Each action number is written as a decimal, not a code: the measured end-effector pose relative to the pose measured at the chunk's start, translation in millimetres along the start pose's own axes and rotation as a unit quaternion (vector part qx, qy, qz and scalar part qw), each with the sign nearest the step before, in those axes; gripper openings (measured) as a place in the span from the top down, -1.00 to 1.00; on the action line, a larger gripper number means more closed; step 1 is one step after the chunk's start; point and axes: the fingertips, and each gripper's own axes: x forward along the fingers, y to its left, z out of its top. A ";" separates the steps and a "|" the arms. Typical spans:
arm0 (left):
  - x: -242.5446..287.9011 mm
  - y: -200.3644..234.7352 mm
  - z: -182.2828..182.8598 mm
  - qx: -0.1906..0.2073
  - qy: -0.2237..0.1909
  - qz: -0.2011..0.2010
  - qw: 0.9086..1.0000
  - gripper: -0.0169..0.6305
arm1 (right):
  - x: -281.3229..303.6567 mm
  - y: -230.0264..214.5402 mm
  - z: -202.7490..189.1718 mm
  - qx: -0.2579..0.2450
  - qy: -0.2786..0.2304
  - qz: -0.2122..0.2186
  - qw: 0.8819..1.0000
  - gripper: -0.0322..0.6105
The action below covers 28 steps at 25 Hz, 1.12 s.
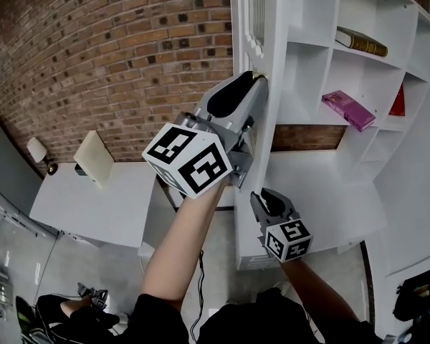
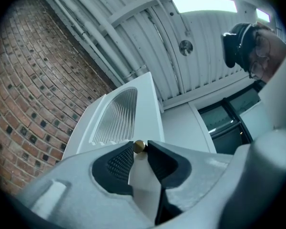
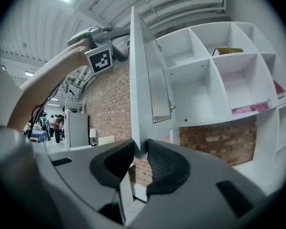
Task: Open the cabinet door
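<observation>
The white cabinet door (image 1: 271,27) with its ribbed glass pane (image 3: 157,87) stands swung out, edge-on to me. My left gripper (image 1: 259,79) is high up on the door's front edge, shut on the small brass knob (image 2: 139,146), which sits between its dark pads. The door (image 2: 133,113) rises behind that knob. Lower down, my right gripper (image 1: 262,196) is shut on the door's bottom corner (image 3: 139,149), its ribbed pads on either face. In the right gripper view, the left gripper (image 3: 127,41) and its marker cube show at the top of the door.
Open white shelves (image 1: 322,45) to the right hold a brown book (image 1: 362,43), a pink book (image 1: 349,109) and a red one (image 1: 399,102). A brick wall (image 1: 115,56) is to the left. Below it stands a white desk (image 1: 93,206) with a lamp (image 1: 37,151).
</observation>
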 end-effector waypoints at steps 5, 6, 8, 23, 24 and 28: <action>-16.3 14.3 10.2 -0.016 -0.008 0.009 1.000 0.64 | 13.0 18.0 0.2 0.005 -0.003 0.025 1.000 0.62; -17.8 15.6 10.6 -0.014 -0.007 0.013 1.000 0.64 | 14.0 19.1 -0.3 0.005 -0.003 0.025 1.000 0.61; -19.4 16.6 10.3 -0.010 -0.004 0.015 1.000 0.64 | 14.8 20.6 -1.2 0.006 -0.005 0.024 1.000 0.61; -36.6 12.9 10.0 0.034 0.009 0.068 0.997 0.65 | -2.4 18.7 1.2 0.014 -0.002 0.020 1.000 0.61; -42.9 11.7 8.9 0.029 0.005 0.070 0.997 0.65 | -7.2 17.5 0.8 0.016 -0.002 0.018 1.000 0.61; -78.9 4.9 -8.0 0.014 -0.002 0.083 0.996 0.65 | -35.0 6.1 0.0 0.024 0.005 0.012 1.000 0.61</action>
